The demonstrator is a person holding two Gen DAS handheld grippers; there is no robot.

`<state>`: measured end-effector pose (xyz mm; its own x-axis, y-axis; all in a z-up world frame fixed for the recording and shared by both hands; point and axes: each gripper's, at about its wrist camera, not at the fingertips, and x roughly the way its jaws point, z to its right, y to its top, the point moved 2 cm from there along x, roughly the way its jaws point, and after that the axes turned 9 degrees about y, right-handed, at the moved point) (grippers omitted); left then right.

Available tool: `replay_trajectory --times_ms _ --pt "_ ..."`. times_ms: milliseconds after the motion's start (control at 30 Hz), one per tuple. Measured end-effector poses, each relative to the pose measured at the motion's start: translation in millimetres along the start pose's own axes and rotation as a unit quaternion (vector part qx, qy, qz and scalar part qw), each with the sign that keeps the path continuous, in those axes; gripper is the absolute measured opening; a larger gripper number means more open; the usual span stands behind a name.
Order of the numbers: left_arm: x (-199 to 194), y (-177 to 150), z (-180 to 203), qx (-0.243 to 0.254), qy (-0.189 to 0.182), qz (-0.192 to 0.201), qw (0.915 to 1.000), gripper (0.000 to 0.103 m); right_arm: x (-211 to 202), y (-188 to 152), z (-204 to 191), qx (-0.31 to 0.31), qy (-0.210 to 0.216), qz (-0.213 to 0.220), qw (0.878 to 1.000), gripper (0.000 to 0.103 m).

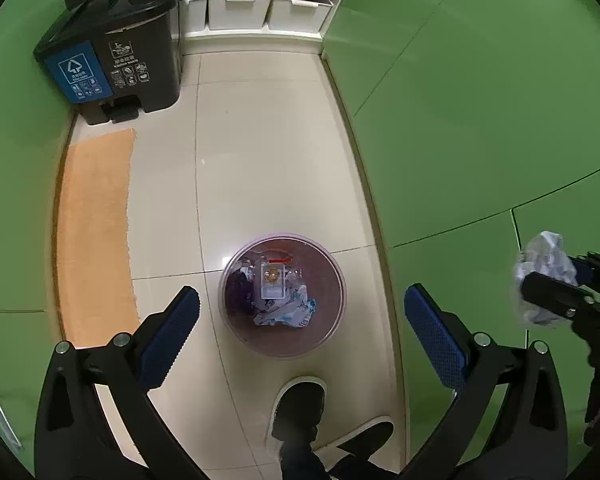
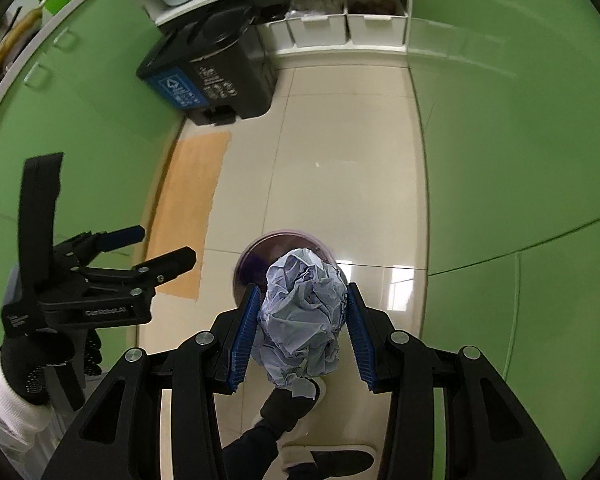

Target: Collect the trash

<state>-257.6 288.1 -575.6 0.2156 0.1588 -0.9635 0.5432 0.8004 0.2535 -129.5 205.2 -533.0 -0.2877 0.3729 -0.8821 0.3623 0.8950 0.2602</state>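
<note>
A small round translucent trash bin (image 1: 332,280) stands on the floor, with wrappers and a clear plastic box inside. My left gripper (image 1: 300,308) is open and empty, high above the bin, which shows between its fingers. My right gripper (image 2: 302,312) is shut on a crumpled pale blue paper wad (image 2: 304,312), held up in the air. The wad hides most of the bin (image 2: 256,256) in the right wrist view. In the left wrist view the right gripper (image 1: 552,280) and the wad (image 1: 544,264) are at the right edge. The left gripper (image 2: 164,246) shows at the left in the right wrist view.
A black two-compartment pedal bin (image 1: 112,52) stands at the far end by white shelves with storage boxes (image 1: 238,10). Green cabinet fronts (image 1: 480,120) line both sides of the narrow tiled floor. An orange mat (image 1: 96,232) lies on the left. The person's slippers (image 1: 298,408) are below.
</note>
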Motion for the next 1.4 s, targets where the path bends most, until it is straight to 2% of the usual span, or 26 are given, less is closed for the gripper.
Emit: replay_trajectory --times_ms 267,633,733,767,800,900,1167,1300,1400 --pt "-22.0 3.4 -31.2 -0.017 0.021 0.013 0.9995 0.1 32.0 11.2 -33.4 -0.032 0.02 -0.02 0.999 0.042" --pt "-7.8 -9.4 -89.3 -0.05 0.054 0.018 0.9972 0.1 132.5 13.1 -39.8 -0.052 0.035 -0.062 0.996 0.043" --pt "-3.9 -15.3 -94.7 -0.052 0.056 0.018 0.9969 0.1 146.7 11.3 -39.9 -0.054 0.033 -0.067 0.996 0.052" --pt "-2.9 -16.6 -96.2 -0.054 0.058 0.019 0.9967 0.1 150.5 10.8 -38.7 -0.053 0.031 -0.065 0.996 0.071" --pt "-2.3 -17.9 -97.5 -0.056 0.058 0.019 0.9965 0.1 151.2 10.1 -37.1 -0.053 0.03 -0.062 0.996 0.097" --pt "-1.4 -20.8 -100.9 -0.062 0.059 0.019 0.9962 0.1 157.6 8.5 -34.3 -0.051 0.016 -0.067 0.996 0.098" --pt "-9.3 -19.0 -89.2 -0.057 0.06 0.021 0.9963 0.1 144.2 5.0 -25.1 -0.03 0.008 -0.063 0.998 0.098" --pt "-32.7 -10.5 -70.9 -0.046 0.052 0.025 0.9973 0.1 104.8 8.1 -29.3 -0.02 0.006 -0.048 0.999 0.098" --pt "-67.5 -1.7 -50.6 -0.037 0.042 0.033 0.9979 0.1 51.5 14.0 -35.5 -0.014 0.002 -0.024 1.0 0.098"
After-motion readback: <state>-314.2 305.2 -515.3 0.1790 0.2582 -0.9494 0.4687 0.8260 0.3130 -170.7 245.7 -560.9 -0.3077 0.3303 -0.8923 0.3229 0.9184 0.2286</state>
